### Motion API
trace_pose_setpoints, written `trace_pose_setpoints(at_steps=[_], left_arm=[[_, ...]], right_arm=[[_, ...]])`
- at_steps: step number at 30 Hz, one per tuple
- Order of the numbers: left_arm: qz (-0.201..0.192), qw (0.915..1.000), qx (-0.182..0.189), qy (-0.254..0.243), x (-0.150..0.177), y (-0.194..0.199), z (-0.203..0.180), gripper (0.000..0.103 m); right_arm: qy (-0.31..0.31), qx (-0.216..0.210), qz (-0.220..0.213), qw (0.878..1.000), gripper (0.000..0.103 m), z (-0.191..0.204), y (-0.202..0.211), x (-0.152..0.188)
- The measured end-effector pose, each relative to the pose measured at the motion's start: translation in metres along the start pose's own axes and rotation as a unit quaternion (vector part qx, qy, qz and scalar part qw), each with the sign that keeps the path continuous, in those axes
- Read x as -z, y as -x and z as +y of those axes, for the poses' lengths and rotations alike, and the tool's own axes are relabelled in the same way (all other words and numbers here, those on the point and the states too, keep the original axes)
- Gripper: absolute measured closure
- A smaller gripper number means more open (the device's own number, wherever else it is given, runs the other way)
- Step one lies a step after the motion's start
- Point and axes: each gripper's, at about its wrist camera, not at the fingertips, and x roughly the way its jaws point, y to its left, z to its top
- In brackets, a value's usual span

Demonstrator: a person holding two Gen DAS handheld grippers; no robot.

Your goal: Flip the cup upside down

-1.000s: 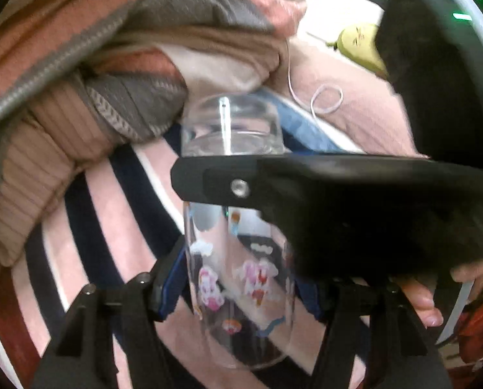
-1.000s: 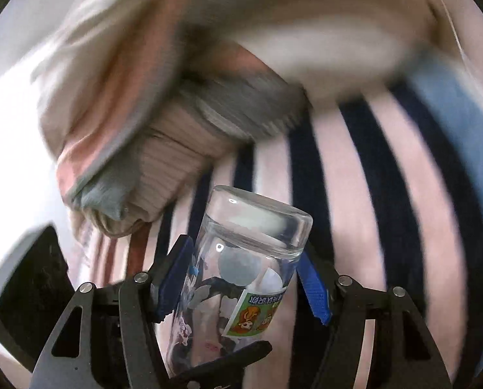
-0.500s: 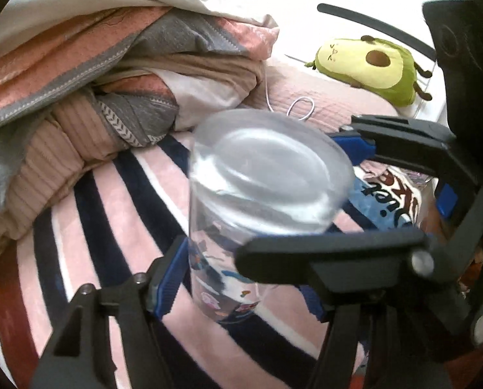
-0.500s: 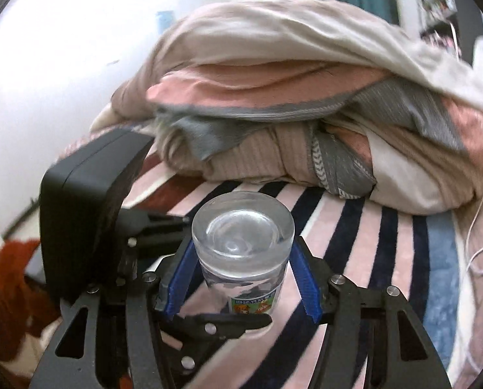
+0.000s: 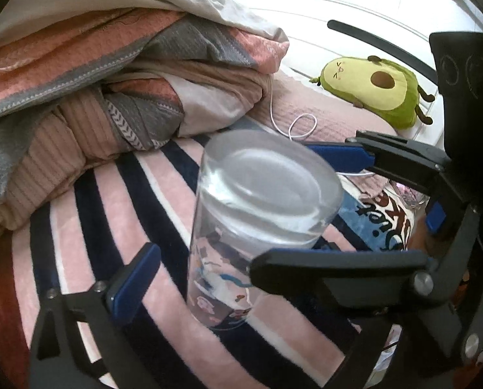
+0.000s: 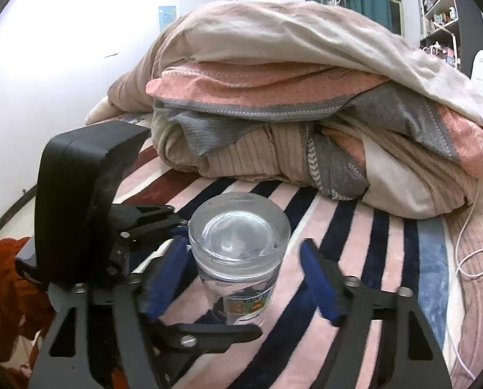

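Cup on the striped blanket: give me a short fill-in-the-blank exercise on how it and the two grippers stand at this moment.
1. The cup stands on the striped blanket with its thick base facing ____.
2. Both the left gripper and the right gripper have their jaws ____, with a gap to the glass on each side.
3. The plush toy lying behind the cup is shaped like an ____.
4. The folded bedding is piled ____ the cup.

Missing words: up; open; avocado; behind

Both grippers sit around the cup (image 6: 239, 261). The right gripper (image 6: 241, 287) has its blue pads wide apart, not touching it. The left gripper (image 5: 238, 278) is spread wide too, crossing the right one.
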Motion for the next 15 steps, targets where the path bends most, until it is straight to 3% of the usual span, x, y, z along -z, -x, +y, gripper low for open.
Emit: trace_pose_setpoints(at_steps=[8, 11, 12, 15], left_arm=[[-0.009, 0.9999, -0.008, 0.000, 0.000, 0.012, 0.000, 0.005], [-0.036, 0.9990, -0.012, 0.023, -0.002, 0.036, -0.001, 0.000], [-0.051, 0.9981, -0.021, 0.029, -0.004, 0.047, -0.004, 0.000], [-0.087, 0.9925, -0.083, 0.024, -0.011, 0.078, -0.018, 0.000]], right_arm=[[-0.008, -0.007, -0.001, 1.000, 0.029, -0.006, 0.009, -0.001], [-0.015, -0.012, -0.022, 1.000, 0.012, -0.010, 0.028, -0.004], [-0.018, -0.008, -0.031, 0.999, 0.006, -0.012, 0.036, -0.005], [-0.030, 0.014, -0.044, 0.998, 0.004, -0.018, 0.054, -0.009]])
